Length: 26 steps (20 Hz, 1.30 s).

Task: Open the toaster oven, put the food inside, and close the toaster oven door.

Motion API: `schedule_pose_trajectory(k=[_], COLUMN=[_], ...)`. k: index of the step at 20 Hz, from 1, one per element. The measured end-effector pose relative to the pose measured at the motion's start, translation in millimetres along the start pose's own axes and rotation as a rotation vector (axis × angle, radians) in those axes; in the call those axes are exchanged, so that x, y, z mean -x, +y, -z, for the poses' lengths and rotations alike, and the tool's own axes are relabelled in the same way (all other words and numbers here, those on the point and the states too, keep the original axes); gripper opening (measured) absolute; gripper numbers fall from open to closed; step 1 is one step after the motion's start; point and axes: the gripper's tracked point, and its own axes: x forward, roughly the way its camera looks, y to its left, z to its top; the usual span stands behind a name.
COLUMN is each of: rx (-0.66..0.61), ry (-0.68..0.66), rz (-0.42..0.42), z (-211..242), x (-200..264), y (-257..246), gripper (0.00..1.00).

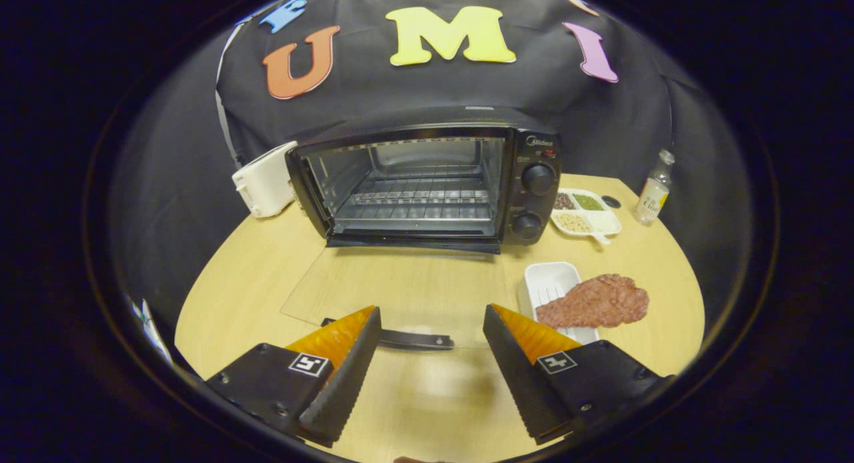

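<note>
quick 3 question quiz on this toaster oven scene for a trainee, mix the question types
1. True or false: the toaster oven door is already folded down flat on the table.
2. Where does the meat slice lie? A) on the oven rack B) partly on the white tray C) between the fingers of the gripper
3. Fill in: the door handle sits between the gripper's ____ fingers.

Key: 1 true; 2 B; 3 open
</note>
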Motion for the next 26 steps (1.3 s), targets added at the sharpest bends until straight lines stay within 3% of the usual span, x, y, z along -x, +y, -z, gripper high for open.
schedule_pose_trajectory(k=[4, 12, 15, 20, 22, 24, 25, 26], rx=[0.024, -0.098, -0.179, -0.294, -0.306, -0.319, -0.299, -0.272], ry=[0.033, 0.115, 0.154, 0.263, 0.269, 0.247, 0.241, 0.224], rz=[0.011, 0.017, -0.037, -0.259, -0.288, -0.328, -0.32, -0.304], z=[-13, -24, -20, 1, 10, 6, 7, 5], x=[22, 37, 31, 9, 3, 7, 12, 19], y=[-50, -161, -184, -171, -173, -168, -168, -167], gripper=[0.98, 0.91, 0.85, 0.7, 0.64, 0.21, 0.13, 0.13])
